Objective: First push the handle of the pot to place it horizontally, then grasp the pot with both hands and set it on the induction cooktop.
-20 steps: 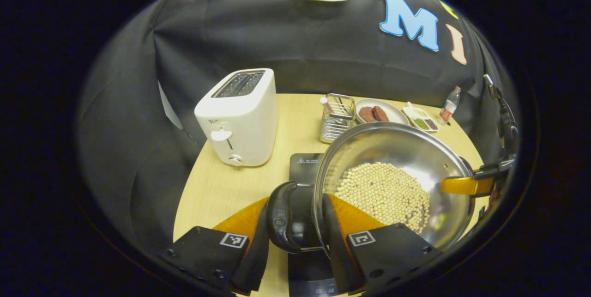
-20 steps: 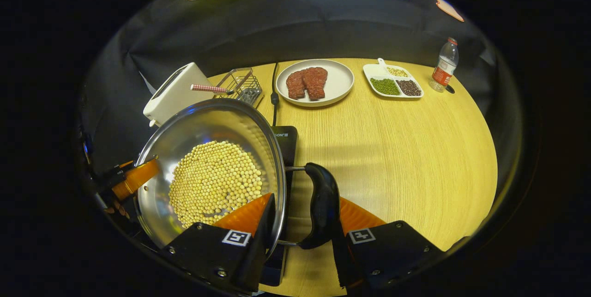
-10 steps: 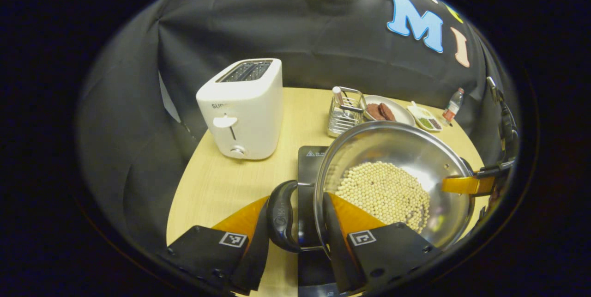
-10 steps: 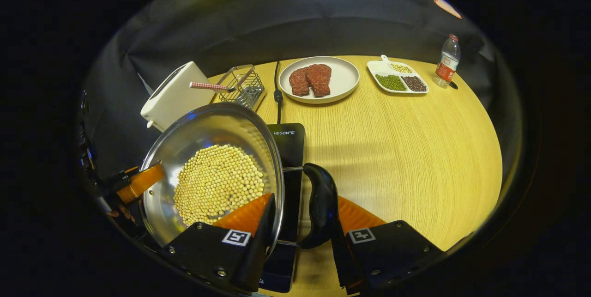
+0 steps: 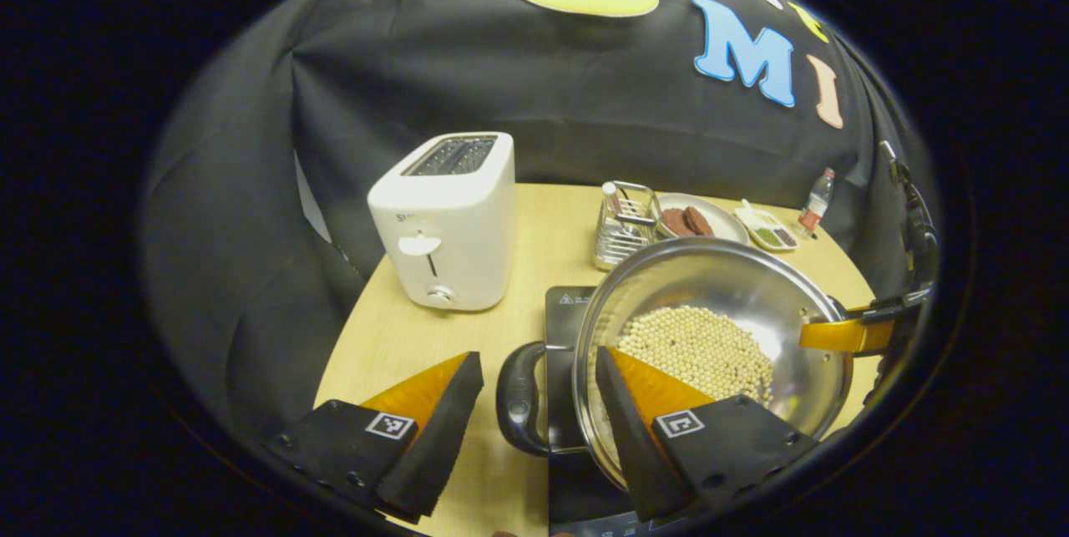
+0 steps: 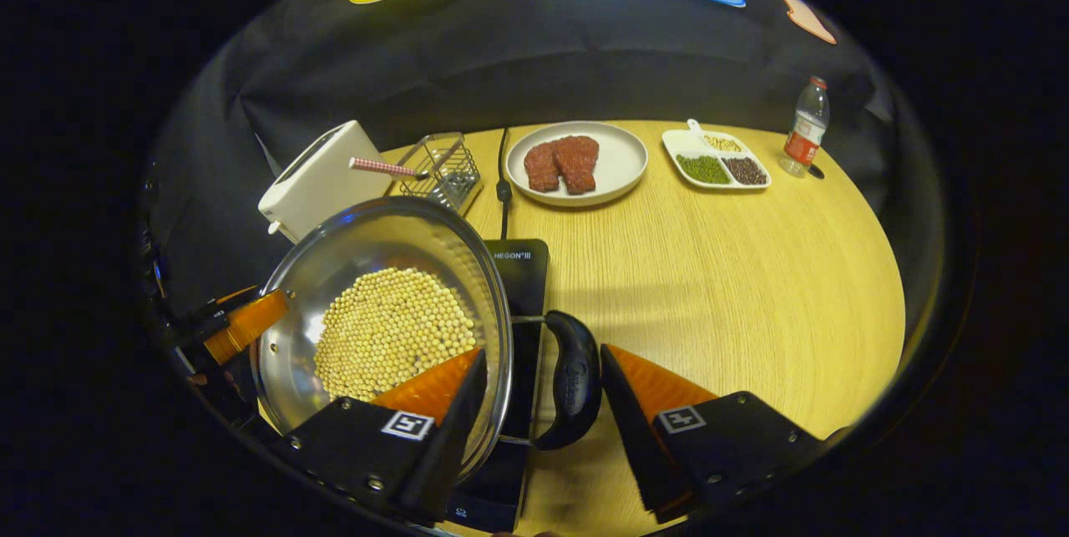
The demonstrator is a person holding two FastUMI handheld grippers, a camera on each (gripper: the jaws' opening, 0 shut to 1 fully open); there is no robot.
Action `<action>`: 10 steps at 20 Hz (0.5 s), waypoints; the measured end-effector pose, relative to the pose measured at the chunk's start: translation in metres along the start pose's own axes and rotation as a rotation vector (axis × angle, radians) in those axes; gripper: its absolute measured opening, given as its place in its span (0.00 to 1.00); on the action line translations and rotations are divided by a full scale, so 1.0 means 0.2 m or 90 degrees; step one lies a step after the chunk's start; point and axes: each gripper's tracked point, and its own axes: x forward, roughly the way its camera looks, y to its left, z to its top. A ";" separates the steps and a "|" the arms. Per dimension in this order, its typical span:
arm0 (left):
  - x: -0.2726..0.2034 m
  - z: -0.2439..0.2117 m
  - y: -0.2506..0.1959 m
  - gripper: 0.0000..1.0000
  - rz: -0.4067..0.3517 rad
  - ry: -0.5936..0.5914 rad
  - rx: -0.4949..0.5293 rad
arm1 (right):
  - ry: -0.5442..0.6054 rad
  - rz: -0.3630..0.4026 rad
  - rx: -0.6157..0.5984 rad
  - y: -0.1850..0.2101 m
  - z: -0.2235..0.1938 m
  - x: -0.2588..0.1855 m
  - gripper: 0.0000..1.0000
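Left tongs (image 5: pixel 534 403) agape, pot (image 5: pixel 710 345) handle between (untouched), on cooktop (image 5: pixel 564 311)

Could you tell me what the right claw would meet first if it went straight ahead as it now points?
Probably the pot's black side handle, lying in the open gap of the right claw; beyond it only bare table, though depth is unclear.

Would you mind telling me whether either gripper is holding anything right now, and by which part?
Nothing is held. Both the left gripper and right gripper are open, each straddling a black side handle of the bean-filled steel pot.
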 end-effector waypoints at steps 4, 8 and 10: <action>-0.21 0.18 0.02 0.89 0.033 -0.068 -0.019 | -0.090 -0.005 -0.008 -0.11 0.22 -0.26 0.96; -0.48 0.49 -0.21 0.91 0.019 -0.172 -0.035 | -0.204 -0.017 -0.016 -0.27 0.46 -0.68 0.96; -0.60 0.67 -0.41 0.90 -0.003 -0.221 -0.037 | -0.254 -0.022 -0.022 -0.35 0.56 -0.90 0.96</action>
